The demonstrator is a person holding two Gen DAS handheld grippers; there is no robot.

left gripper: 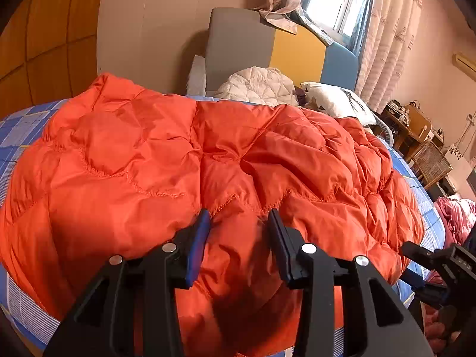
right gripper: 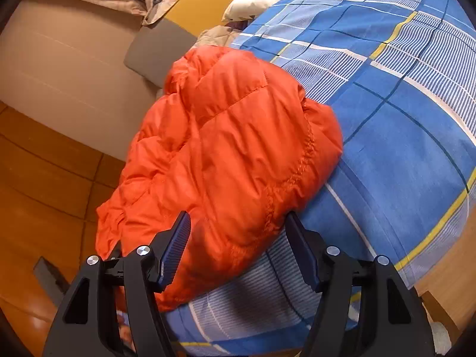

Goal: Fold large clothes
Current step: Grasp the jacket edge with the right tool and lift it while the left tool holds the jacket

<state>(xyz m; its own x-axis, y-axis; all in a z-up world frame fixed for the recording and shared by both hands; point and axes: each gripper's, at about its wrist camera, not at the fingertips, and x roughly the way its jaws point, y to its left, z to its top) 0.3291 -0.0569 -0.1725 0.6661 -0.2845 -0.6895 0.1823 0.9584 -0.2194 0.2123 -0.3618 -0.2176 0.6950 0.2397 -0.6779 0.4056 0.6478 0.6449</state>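
Left wrist view gives me the widest look: the bed [left gripper: 17, 125], under its blue checked cover, runs across the frame, and the orange down jacket [left gripper: 208, 160] lies spread over most of it, from about nine o'clock to three o'clock. I judge it light for its bulk, very soft and puffy, with a slick shell that could slide out of a shallow pinch; it should compress a lot before the pads get real purchase. At twelve o'clock sit a white quilted cushion [left gripper: 258, 84] and a pillow [left gripper: 336, 99], well apart from my tools.

Right wrist view shows one end of the jacket [right gripper: 226, 154] hanging over the bed's edge [right gripper: 401, 136] toward seven o'clock.

My left gripper [left gripper: 239, 223] has its jaws apart, hovering at six o'clock over the near hem with nothing between them. My right gripper [right gripper: 238, 232] is likewise spread, straddling the jacket's lower edge without clamping it.

I would take hold at a stitched seam [right gripper: 300, 166] or hem, where the fabric is flatter and firmer, and bite deep enough to gather both layers.
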